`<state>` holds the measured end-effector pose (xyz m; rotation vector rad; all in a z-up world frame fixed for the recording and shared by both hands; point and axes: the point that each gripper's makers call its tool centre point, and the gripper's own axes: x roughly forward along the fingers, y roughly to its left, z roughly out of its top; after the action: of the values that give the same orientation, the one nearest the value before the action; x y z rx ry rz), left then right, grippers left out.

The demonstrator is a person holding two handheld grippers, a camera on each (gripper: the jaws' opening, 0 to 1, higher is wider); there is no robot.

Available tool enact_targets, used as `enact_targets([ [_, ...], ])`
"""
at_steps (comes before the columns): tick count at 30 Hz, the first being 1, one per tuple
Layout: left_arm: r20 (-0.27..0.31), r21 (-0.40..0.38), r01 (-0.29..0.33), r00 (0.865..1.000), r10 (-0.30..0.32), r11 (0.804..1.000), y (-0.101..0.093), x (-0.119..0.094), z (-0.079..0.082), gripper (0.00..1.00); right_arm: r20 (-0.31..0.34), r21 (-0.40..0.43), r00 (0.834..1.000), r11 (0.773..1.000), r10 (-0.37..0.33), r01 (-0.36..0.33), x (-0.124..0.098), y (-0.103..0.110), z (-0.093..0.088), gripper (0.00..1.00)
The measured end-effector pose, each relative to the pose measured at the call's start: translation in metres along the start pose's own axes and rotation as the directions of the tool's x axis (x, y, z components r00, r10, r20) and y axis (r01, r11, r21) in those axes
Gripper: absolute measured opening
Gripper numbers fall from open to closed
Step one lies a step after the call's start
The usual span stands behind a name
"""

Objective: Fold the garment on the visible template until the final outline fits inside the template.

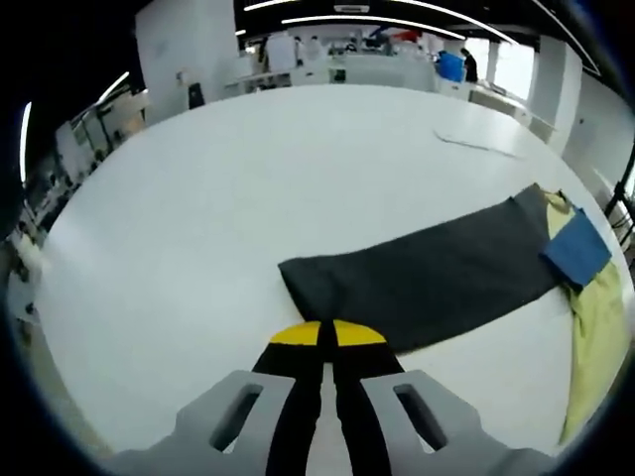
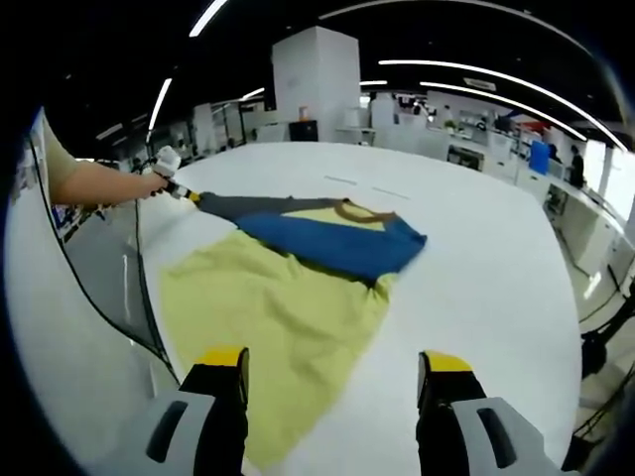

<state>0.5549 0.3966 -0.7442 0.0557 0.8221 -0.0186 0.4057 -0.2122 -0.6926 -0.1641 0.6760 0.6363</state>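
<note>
The garment lies spread on the white table [image 1: 248, 188]: a pale yellow body [image 2: 268, 317], a blue panel [image 2: 337, 243] across it, and a long dark grey sleeve [image 1: 427, 273]. My left gripper [image 1: 327, 335] is shut, its yellow tips pinching the near edge of the sleeve's end. In the right gripper view the left gripper [image 2: 189, 194] meets the dark grey sleeve [image 2: 238, 205] where it tapers to a point. My right gripper [image 2: 335, 369] is open, with its jaws wide apart just above the yellow hem and nothing between them.
A person's arm [image 2: 99, 183] holds the left gripper from the left. The table edge and a dark cable [image 2: 139, 288] run close on the left in the right gripper view. A thin strip [image 1: 476, 145] lies on the far table. Desks and shelves stand beyond.
</note>
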Motion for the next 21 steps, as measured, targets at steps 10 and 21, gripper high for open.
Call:
enact_targets([
  [10, 0.054, 0.053, 0.045, 0.997, -0.048, 0.998, -0.015, -0.007, 0.02, 0.0, 0.01, -0.006, 1.0, 1.0, 0.02, -0.02, 0.005, 0.004, 0.003, 0.68],
  [21, 0.091, 0.126, 0.091, 0.991, -0.102, 0.988, -0.046, -0.02, 0.04, 0.0, 0.025, -0.012, 0.999, 0.999, 0.039, -0.038, 0.004, 0.009, 0.008, 0.68],
])
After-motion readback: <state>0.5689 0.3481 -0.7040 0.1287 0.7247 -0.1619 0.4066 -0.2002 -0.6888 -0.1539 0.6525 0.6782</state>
